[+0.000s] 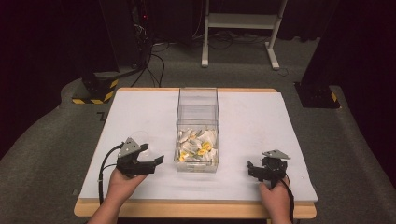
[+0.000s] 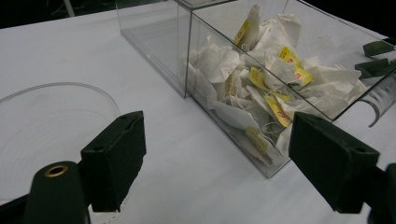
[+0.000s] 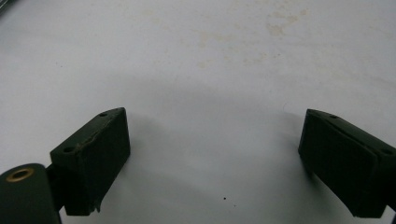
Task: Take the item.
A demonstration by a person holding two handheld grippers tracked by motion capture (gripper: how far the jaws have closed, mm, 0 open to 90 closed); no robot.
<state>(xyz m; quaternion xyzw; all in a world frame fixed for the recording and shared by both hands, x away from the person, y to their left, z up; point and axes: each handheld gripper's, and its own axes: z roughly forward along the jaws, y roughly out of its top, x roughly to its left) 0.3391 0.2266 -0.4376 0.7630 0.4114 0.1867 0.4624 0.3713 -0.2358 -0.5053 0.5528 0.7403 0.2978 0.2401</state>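
High view: a white rectangular table top [image 1: 140, 112] with a pale wooden edge occupies the centre of the frame, and a clear, open-topped rectangular plastic box [image 1: 197, 109] stands at its middle. White paper tea bags with yellow tags [image 1: 196, 144] lie heaped in the near half of the box; the far half is bare. At lower left, the left gripper [image 1: 156, 163], black with a grey three-cornered plate, is held in the person's left hand [image 1: 122, 183], its jaws spread apart and empty, pointing toward the box. At lower right, the right gripper [image 1: 252, 169] sits in the right hand [image 1: 276, 198], well apart from the box. Left gripper view: a clear round plastic lid or dish [image 2: 51, 121] lies flat at left, tea bags at upper right. Right gripper view: jaws wide apart over bare white surface.
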